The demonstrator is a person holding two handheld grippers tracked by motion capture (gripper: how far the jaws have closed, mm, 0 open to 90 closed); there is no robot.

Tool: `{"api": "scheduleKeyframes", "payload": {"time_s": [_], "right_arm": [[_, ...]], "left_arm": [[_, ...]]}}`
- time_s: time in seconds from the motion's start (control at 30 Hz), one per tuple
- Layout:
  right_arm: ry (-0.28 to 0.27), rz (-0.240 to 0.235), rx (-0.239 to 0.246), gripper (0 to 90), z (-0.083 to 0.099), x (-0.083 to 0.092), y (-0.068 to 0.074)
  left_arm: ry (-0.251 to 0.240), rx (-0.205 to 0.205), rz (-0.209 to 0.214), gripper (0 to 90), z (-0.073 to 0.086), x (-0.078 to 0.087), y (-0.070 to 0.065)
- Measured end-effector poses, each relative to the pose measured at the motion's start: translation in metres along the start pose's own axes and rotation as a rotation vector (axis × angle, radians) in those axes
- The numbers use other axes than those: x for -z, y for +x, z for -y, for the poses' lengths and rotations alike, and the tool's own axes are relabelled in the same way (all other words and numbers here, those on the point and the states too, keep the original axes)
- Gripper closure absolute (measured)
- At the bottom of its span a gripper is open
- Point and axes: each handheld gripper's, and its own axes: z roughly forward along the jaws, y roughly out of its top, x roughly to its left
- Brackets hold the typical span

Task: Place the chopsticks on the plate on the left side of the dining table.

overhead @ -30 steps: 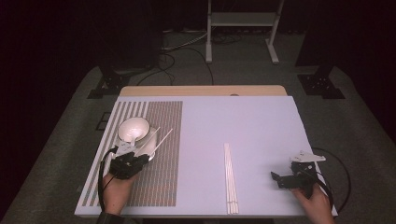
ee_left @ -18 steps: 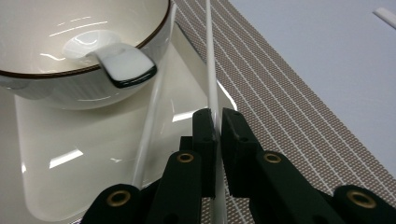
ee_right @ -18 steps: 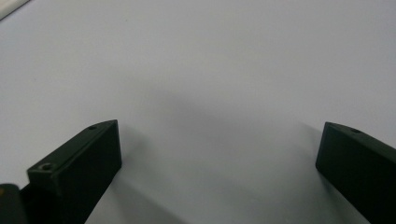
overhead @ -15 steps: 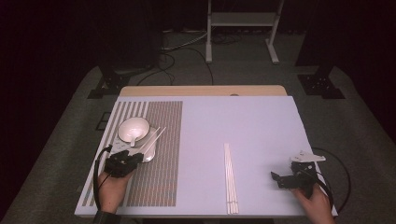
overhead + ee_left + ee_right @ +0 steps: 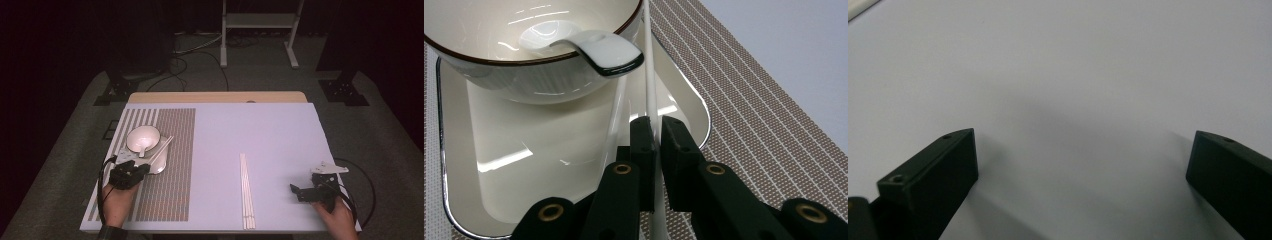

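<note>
1. High view: left gripper (image 5: 134, 169) at the near edge of the plate (image 5: 161, 165) on the striped mat (image 5: 172, 190); right gripper (image 5: 300, 192) rests on the bare table (image 5: 260, 135)
2. Left gripper view: jaws clamped on 1 white chopstick (image 5: 649, 65) beside the bowl (image 5: 524, 75) and spoon (image 5: 599, 50)
3. Right gripper view: jaws wide apart, holding nothing

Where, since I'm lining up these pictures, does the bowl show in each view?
High view: bowl at left, on the tray's far end, ahead of the left tongs.
Left gripper view: bowl top left, beyond the left tongs shut on a chopstick.
Right gripper view: bare table between the open right tongs.
Shared landmark: the spoon resting in the bowl.
</note>
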Motion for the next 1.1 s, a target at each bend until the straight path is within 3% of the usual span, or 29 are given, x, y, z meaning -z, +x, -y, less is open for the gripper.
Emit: {"api": "scheduleKeyframes", "payload": {"time_s": [1.1], "right_arm": [[0.000, 0.000, 0.000, 0.0, 0.0000, 0.0000, 0.0000]], "left_arm": [[-0.003, 0.006, -0.009, 83.2, 0.0026, 0.0005, 0.0043]]}}
